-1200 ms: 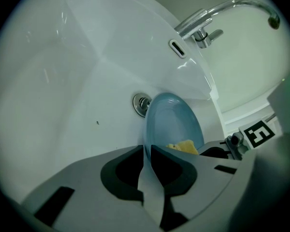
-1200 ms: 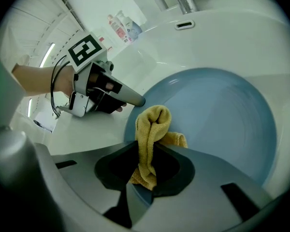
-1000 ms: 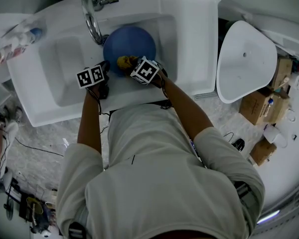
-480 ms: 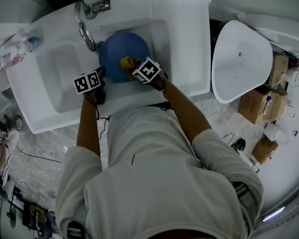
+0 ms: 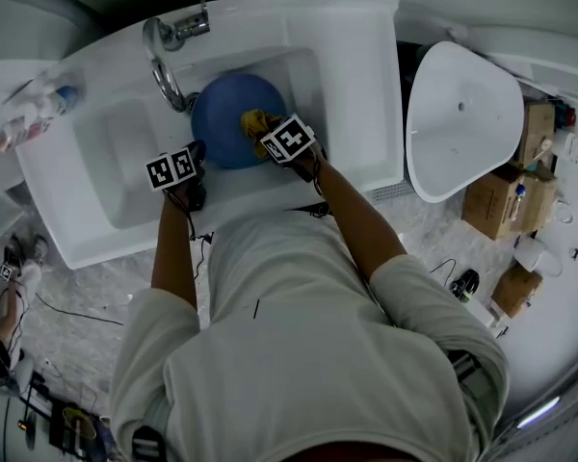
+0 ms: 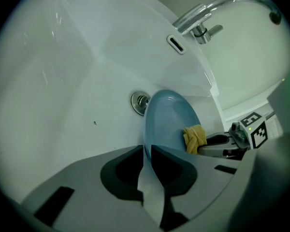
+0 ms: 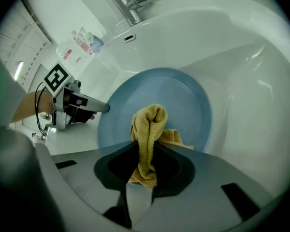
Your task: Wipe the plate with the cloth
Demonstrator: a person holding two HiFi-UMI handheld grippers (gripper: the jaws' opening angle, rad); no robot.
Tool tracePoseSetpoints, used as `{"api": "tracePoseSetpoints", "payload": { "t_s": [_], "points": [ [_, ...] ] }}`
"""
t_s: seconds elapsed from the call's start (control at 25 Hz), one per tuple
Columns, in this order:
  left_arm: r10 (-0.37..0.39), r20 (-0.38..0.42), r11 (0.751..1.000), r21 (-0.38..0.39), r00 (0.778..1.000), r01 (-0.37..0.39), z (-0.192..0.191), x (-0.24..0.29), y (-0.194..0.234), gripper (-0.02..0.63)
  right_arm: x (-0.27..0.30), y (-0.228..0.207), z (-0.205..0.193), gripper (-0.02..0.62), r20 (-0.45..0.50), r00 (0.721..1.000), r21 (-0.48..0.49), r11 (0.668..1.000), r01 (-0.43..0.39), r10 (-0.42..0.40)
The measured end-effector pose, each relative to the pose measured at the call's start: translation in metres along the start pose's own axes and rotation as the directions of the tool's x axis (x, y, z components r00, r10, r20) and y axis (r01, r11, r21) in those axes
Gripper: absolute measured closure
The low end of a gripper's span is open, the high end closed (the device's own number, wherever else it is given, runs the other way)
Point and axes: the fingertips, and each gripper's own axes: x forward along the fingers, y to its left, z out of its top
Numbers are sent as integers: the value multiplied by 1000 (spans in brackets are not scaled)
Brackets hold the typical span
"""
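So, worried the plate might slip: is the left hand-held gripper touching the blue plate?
Touching. The left gripper view shows the left hand-held gripper clamped on the rim of the plate.

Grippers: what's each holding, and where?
The left gripper clamps the blue plate by its near rim; right gripper pinches the yellow cloth at a bunched fold.

The white sink (image 5: pixel 356 75) holds a blue plate (image 5: pixel 222 114) tilted in its basin. The tap (image 5: pixel 160 65) rises at its 10 o'clock, and bottles (image 5: pixel 27 115) lie at 9 o'clock.

white sink (image 5: pixel 366 46) with chrome faucet (image 5: pixel 185 27); speckled grey floor (image 5: pixel 106 282) below; cardboard boxes (image 5: pixel 484 200) at right
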Motion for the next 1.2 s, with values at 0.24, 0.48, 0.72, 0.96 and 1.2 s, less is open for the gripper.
{"api": "tracePoseSetpoints", "payload": {
  "t_s": [0.24, 0.48, 0.72, 0.96, 1.2],
  "points": [
    [-4, -17, 1000, 15, 1000, 4, -2, 1, -3, 541, -8, -27, 12, 522, 51, 995, 129, 989, 74, -81],
    [-16, -43, 999, 38, 999, 18, -1, 3, -4, 541, -15, -50, 26, 522, 111, 986, 289, 954, 85, -121],
    [14, -74, 992, 123, 997, -5, -3, 3, -6, 534, -14, -60, 37, 522, 133, 987, 409, 912, 33, -96],
    [40, -101, 977, 211, 994, -18, -3, 5, -9, 519, -10, -67, 56, 522, 151, 985, 478, 879, 3, -86],
    [23, -117, 975, 224, 993, 4, -4, 7, -8, 512, -3, -63, 80, 522, 169, 982, 507, 862, -14, -84]
  ]
}}
